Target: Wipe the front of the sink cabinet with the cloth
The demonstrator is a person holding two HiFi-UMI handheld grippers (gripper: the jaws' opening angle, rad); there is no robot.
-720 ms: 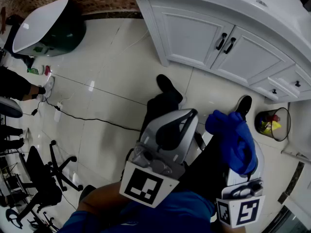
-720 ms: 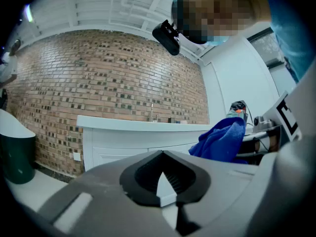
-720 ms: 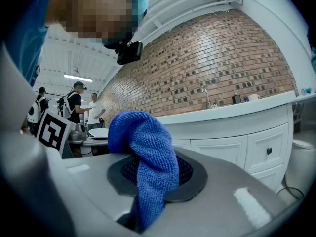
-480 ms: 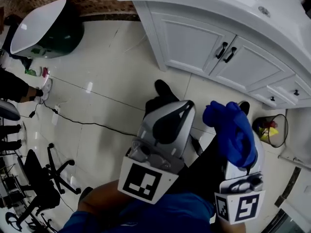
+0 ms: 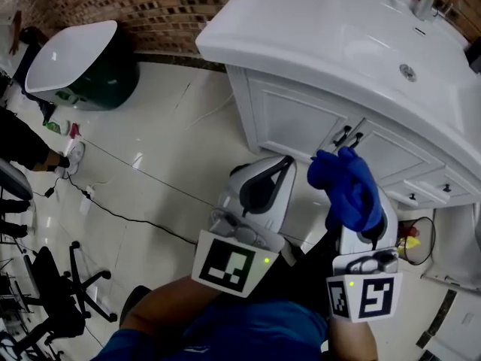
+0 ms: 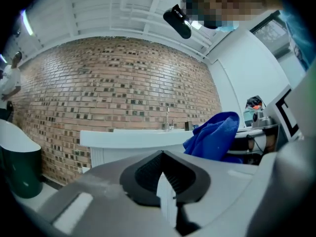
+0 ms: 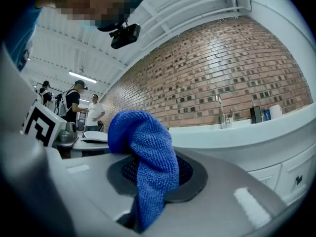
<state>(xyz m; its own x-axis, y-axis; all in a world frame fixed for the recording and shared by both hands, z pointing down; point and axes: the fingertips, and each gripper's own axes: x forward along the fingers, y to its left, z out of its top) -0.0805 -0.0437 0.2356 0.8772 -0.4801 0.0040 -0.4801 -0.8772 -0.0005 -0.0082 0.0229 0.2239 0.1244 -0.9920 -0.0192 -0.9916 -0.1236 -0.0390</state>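
Your right claw (image 7: 157, 177) is clenched on the cloth (image 5: 347, 190), held up in the air near the front of the cabinet (image 5: 297, 122) and just right of your left claw (image 6: 165, 179). The cloth's long axis runs along the claw. One end is pinched between the jaws; the free end rises past them, folds over and points toward the white doors. It is deep blue, nubbly-woven and crumpled into a thick wad. Your left claw is closed on nothing.
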